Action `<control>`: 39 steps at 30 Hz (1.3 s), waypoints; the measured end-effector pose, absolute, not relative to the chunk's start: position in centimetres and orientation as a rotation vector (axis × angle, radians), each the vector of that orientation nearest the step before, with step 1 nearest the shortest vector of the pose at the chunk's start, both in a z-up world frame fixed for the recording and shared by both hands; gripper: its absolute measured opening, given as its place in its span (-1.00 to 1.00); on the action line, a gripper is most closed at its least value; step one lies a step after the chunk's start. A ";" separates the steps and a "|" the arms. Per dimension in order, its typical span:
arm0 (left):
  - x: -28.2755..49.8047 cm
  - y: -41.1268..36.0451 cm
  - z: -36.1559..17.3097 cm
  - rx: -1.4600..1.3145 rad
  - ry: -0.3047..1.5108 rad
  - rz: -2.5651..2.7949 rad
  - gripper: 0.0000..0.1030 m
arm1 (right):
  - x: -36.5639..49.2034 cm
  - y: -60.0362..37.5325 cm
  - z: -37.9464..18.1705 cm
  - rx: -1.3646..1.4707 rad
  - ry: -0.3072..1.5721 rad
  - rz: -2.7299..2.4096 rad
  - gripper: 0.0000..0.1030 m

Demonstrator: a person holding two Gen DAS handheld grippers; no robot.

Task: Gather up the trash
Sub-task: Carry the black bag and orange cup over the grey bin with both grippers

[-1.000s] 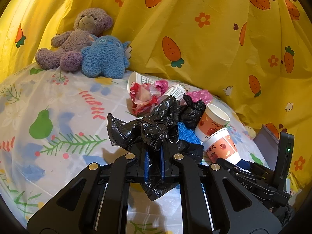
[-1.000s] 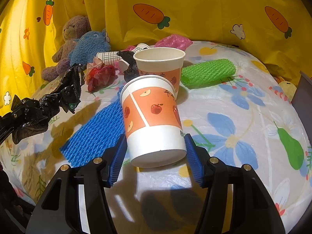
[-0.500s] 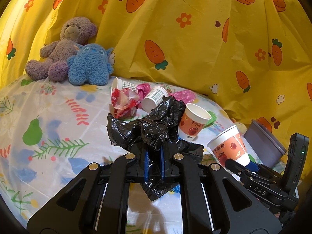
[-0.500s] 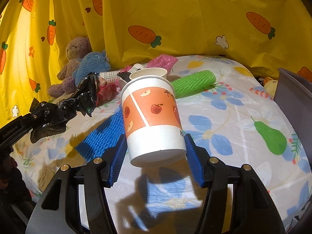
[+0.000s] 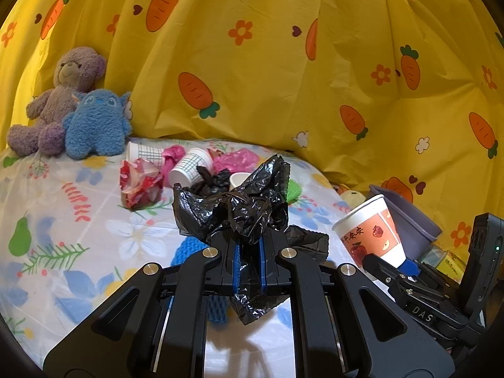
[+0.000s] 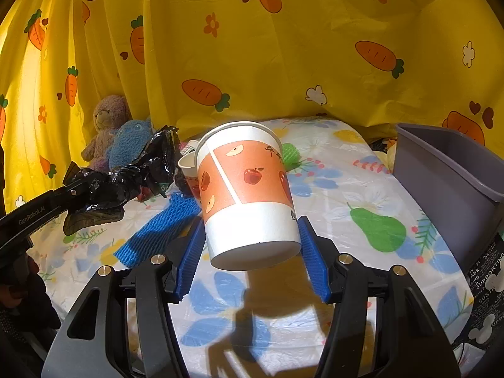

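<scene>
Paper cup [image 6: 249,189]: light, thin-walled, crushable; my right hand-held gripper [image 6: 252,252] clamps its stiff base, above the table [image 6: 346,195] | black bag [image 5: 242,208]: limp, slippery, pinched tight in my left hand-held gripper [image 5: 250,266] | grey bin [image 6: 447,170] nearby

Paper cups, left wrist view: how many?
4. One apple-print cup in the right gripper's fingers at right; two checked cups lying by the pink wrappers; one rim behind the black bag. More may be hidden.

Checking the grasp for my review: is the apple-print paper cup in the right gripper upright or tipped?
Upright, leaning slightly. The apple-print paper cup has its rim on top and its base hangs above the tablecloth, clamped between the right gripper pads.
</scene>
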State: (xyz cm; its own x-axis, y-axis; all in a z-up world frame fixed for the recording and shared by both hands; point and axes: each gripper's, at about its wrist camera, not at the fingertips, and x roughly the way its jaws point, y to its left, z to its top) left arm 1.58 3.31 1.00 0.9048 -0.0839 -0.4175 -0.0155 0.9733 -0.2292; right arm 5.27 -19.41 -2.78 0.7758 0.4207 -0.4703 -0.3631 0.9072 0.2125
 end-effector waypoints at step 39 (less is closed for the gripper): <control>24.0 -27.1 0.1 -0.144 0.612 -0.769 -0.84 | 13.1 -40.6 -1.5 0.222 0.401 -0.252 0.13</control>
State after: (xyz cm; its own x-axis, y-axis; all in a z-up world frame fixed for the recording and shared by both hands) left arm 23.96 -27.05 0.11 0.5553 -0.6890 -0.4658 0.6081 0.7184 -0.3378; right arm 13.06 -40.64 -1.53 0.8906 -0.1969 -0.4099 0.2839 0.9449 0.1628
